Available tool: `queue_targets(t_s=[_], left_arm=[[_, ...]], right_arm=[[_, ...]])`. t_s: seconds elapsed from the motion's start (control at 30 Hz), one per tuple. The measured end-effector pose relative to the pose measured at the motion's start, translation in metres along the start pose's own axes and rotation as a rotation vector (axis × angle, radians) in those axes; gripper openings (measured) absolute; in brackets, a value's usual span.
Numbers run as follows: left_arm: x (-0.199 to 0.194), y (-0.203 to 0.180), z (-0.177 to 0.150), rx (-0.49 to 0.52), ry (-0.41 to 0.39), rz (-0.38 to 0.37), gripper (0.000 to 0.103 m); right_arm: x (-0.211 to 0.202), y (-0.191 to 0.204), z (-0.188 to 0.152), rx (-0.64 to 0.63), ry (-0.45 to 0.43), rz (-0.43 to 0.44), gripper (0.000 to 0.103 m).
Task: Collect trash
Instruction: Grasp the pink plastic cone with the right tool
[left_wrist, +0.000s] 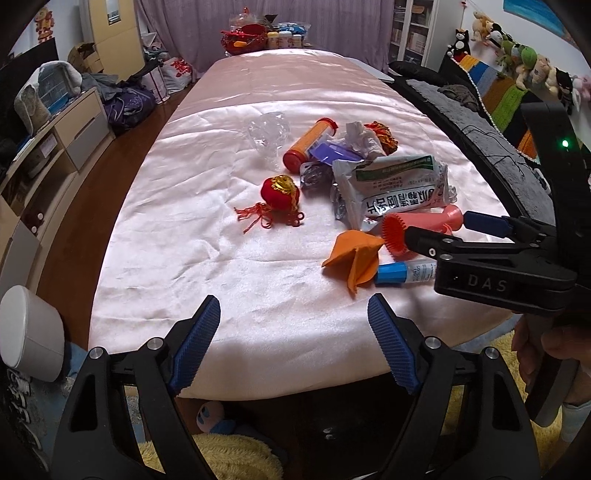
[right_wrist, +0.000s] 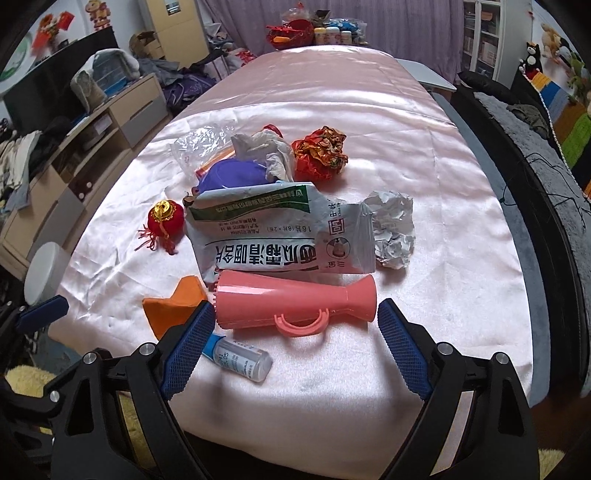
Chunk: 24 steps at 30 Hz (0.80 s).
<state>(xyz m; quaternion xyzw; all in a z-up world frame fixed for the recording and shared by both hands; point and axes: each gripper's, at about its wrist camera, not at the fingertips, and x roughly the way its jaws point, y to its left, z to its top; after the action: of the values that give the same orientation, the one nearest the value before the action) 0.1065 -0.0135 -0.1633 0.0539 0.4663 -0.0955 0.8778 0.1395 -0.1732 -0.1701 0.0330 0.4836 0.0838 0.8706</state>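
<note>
Currently the pink-draped tabletop (right_wrist: 424, 155) carries a trash pile toward its near right edge, the printed foil pouch (right_wrist: 273, 229) lying just behind the pink tube (right_wrist: 291, 299). Right gripper (right_wrist: 295, 339), spread wide, brackets that tube, likely the first pickup; closing comes next. Left gripper (left_wrist: 293, 332) hangs spread, empty, at the near edge.

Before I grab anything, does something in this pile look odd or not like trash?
Yes. The red lantern ornament lies apart, left of the wrapper heap, intact with its tassel, unlike the crumpled paper. It may not be trash.
</note>
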Motion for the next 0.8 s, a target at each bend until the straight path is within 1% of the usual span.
queue_targets(t_s=[0.1, 0.2, 0.4, 0.6, 0.67, 0.8], left_arm=[[0.006, -0.007, 0.005, 0.025, 0.006, -0.025, 0.077], [0.013, -0.009, 0.008, 0.037, 0.016, -0.022, 0.075], [0.021, -0.005, 0.014, 0.022, 0.032, -0.025, 0.074], [0.029, -0.013, 0.020, 0.045, 0.042, -0.046, 0.074], [0.033, -0.015, 0.021, 0.050, 0.046, -0.052, 0.073], [0.041, -0.017, 0.027, 0.049, 0.052, -0.071, 0.065]], right_arm=[[0.004, -0.002, 0.005, 0.006, 0.012, 0.020, 0.090], [0.006, -0.003, 0.009, 0.028, 0.027, 0.047, 0.091], [0.013, -0.003, 0.011, 0.055, 0.067, 0.065, 0.092], [0.022, -0.003, 0.011, 0.060, 0.087, 0.061, 0.092], [0.022, -0.005, 0.012, 0.061, 0.076, 0.050, 0.090], [0.020, -0.020, 0.017, 0.079, 0.054, 0.015, 0.090]])
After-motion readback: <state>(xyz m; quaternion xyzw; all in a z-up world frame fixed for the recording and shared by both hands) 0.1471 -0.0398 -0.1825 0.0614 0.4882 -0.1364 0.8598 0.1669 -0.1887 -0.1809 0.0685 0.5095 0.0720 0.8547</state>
